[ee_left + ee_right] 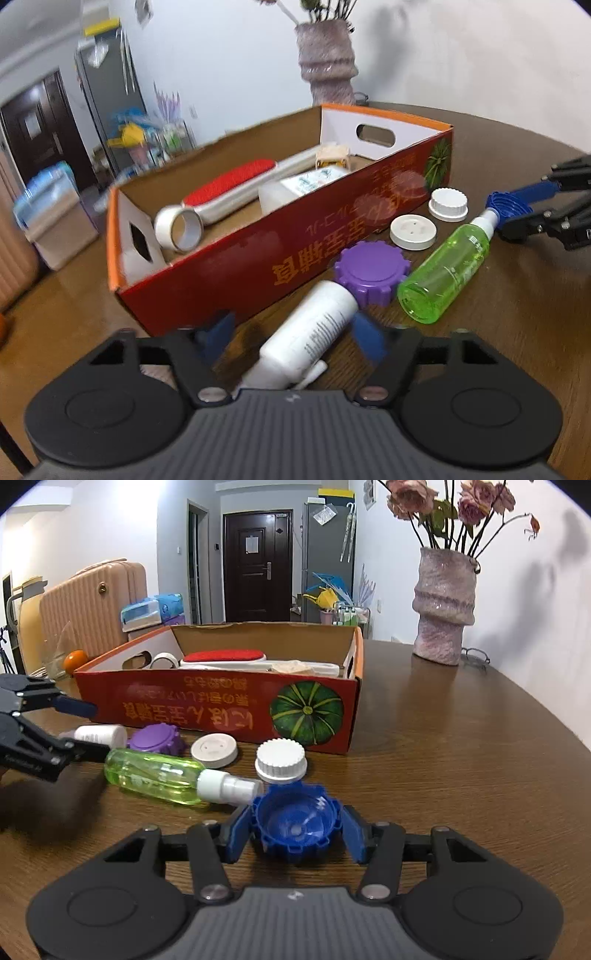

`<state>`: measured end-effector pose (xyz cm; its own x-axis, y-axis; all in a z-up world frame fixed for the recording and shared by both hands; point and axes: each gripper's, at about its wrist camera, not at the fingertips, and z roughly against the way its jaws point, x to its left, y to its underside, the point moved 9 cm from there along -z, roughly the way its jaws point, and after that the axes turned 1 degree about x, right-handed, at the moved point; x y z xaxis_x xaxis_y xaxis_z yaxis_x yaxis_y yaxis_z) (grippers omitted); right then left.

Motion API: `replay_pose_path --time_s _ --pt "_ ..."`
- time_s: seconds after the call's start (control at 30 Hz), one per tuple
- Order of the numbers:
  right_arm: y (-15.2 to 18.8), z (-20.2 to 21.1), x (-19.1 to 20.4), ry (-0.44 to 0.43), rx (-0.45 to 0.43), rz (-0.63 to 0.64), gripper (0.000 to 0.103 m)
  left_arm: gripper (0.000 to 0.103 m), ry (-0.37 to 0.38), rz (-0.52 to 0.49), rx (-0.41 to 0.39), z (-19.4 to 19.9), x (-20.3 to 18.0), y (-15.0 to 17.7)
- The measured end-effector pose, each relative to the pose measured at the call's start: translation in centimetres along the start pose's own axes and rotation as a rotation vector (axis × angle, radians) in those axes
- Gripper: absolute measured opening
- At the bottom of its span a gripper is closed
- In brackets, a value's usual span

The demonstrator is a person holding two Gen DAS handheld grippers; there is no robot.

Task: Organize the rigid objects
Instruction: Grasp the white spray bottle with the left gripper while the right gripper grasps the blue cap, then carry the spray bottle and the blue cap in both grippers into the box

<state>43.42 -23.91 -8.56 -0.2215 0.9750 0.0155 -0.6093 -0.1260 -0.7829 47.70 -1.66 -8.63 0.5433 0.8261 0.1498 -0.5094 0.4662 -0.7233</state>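
Between right tool (295, 829) fingers: blue cap (295, 821), seemingly ungripped; left tool (293, 338) straddles white bottle (306, 336).

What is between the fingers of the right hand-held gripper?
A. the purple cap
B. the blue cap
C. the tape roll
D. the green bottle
B: the blue cap sits, hollow side up, between the right hand-held gripper fingers, which flank it closely.

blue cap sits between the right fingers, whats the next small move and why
Probably close the right gripper on the blue cap: the fingers flank it with small gaps, and it rests on the table outside the box.
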Motion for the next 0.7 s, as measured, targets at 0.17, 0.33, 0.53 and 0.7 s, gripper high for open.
replay_pose_path --time_s 0.17,0.33,0.53,0.7 --pt "-0.3 -0.4 -0.5 -0.002 0.000 -0.002 0.052 0.028 0.046 0.053 0.006 0.2 0.3 -0.2" --pt "-0.9 0.5 -0.8 0.032 -0.040 -0.026 0.052 0.028 -0.008 0.066 -0.034 2.7 -0.1 -0.4" --pt "-2.3 5.5 0.3 0.022 -0.136 -0.029 0.052 0.028 -0.076 0.071 -0.128 10.0 -1.3 -1.8" --pt "-2.5 11.3 1.5 0.017 -0.213 -0.019 0.052 0.028 -0.150 0.090 -0.231 17.3 -2.7 -1.7"
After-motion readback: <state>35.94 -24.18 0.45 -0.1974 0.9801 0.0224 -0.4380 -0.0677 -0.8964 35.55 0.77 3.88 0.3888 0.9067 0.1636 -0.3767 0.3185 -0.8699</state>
